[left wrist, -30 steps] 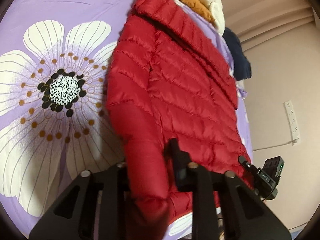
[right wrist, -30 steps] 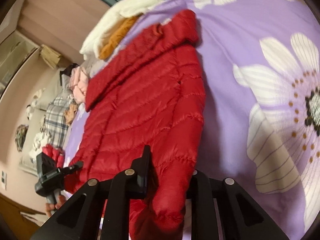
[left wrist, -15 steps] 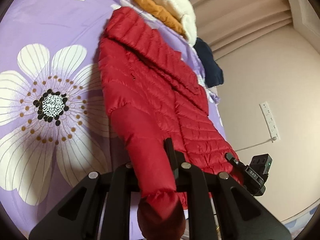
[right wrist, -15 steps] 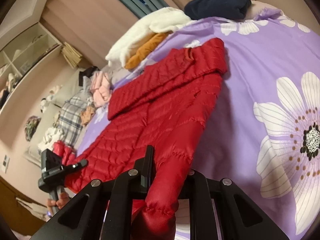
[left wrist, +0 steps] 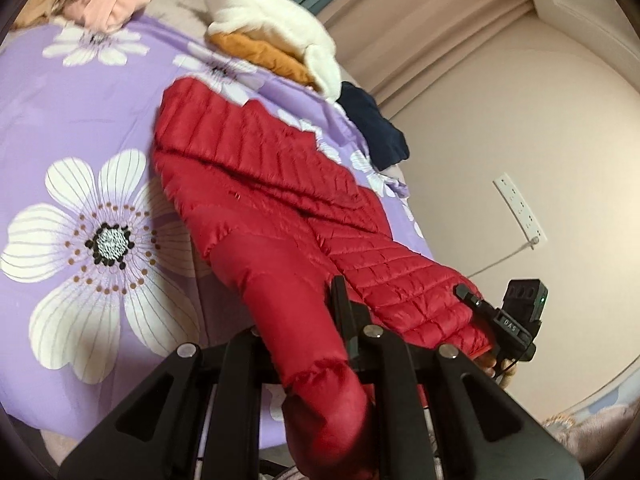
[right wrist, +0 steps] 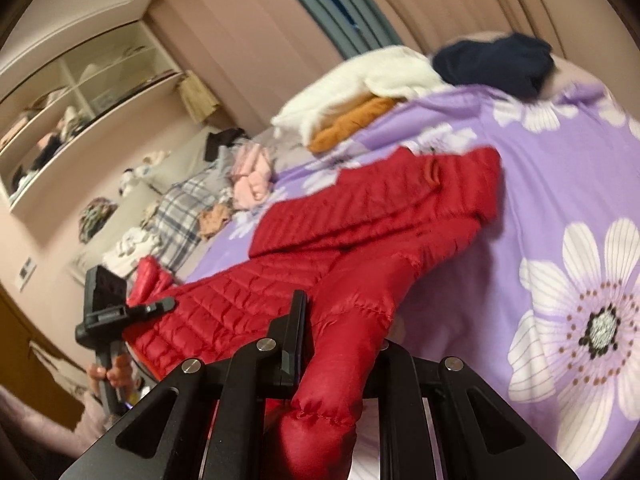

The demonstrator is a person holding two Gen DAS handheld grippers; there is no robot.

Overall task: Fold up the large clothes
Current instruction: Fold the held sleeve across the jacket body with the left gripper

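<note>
I see my left gripper (left wrist: 308, 320) clamped tight on 1 red jacket (left wrist: 280, 200) sleeve, my right gripper (right wrist: 340, 332) pinching the other; the jacket's body stretches toward 12 o'clock over the purple bedspread (left wrist: 80, 120).

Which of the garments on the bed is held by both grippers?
The red puffer jacket; each gripper clamps one of its sleeves. The white, orange and navy garments lie untouched behind it.

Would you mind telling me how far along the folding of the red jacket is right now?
Early. Done: the red puffer jacket is spread on the purple floral bedspread. In hand: the left gripper and right gripper each pinch a sleeve, raised off the bed. Left: laying both sleeves across the body, then folding the body itself.
</note>
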